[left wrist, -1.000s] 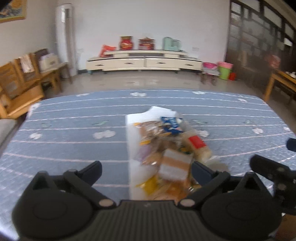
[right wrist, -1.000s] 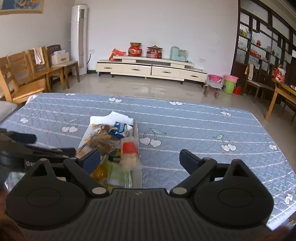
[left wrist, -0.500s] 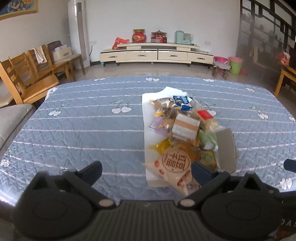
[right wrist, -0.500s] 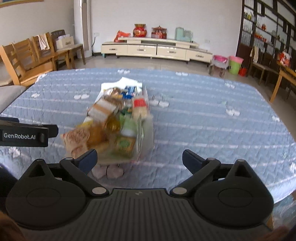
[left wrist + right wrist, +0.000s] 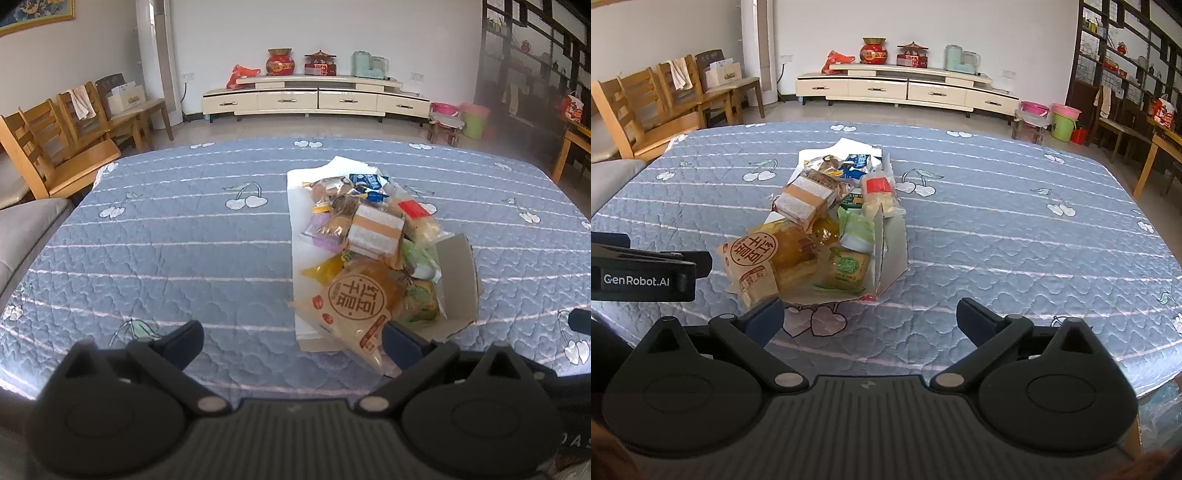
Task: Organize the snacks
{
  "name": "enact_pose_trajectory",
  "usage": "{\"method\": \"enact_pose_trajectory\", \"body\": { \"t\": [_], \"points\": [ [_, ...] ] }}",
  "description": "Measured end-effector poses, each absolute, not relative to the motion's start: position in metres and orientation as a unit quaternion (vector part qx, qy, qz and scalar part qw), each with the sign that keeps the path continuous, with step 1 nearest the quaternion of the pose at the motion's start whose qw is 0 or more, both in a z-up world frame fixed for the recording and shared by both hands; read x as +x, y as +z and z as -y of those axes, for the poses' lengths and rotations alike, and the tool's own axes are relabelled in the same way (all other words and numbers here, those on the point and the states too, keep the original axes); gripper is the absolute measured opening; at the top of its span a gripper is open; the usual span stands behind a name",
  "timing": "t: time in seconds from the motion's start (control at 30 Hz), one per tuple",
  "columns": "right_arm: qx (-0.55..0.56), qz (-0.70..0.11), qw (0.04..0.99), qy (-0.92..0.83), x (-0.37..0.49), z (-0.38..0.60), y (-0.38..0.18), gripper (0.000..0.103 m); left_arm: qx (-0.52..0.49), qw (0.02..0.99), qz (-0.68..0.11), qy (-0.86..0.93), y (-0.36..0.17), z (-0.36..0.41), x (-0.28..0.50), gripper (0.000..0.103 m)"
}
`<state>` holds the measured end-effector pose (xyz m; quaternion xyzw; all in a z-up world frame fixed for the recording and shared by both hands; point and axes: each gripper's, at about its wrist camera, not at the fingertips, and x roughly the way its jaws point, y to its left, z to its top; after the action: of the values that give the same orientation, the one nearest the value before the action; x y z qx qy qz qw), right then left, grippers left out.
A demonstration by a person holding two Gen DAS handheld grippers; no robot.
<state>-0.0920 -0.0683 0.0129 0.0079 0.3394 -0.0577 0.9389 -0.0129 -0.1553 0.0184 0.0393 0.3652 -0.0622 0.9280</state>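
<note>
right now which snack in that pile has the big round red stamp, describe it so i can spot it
On the blue cherry-print tablecloth sits a flattened white box heaped with snacks. At the pile's near end lies the pastry packet, clear, with golden pastry inside. Only it carries a large round red seal with Chinese characters.

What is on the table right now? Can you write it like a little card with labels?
surface: blue quilted cloth with cherry prints
snack pile: wrapped snacks heaped in an opened white cardboard box
nearest snack: tan packet with a round red stamp, at the pile's near end
top of pile: brown and white packet
left gripper: open, empty
right gripper: open, empty
</note>
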Motion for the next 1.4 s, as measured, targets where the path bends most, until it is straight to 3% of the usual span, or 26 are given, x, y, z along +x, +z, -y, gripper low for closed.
{"method": "enact_pose_trajectory", "body": {
  "t": [1.4],
  "points": [
    [0.001,-0.354,0.934,-0.047,-0.081,0.069,0.007,0.103,0.053,0.919,-0.384,-0.075,0.012,0.159,-0.007,0.102]
  ]
}}
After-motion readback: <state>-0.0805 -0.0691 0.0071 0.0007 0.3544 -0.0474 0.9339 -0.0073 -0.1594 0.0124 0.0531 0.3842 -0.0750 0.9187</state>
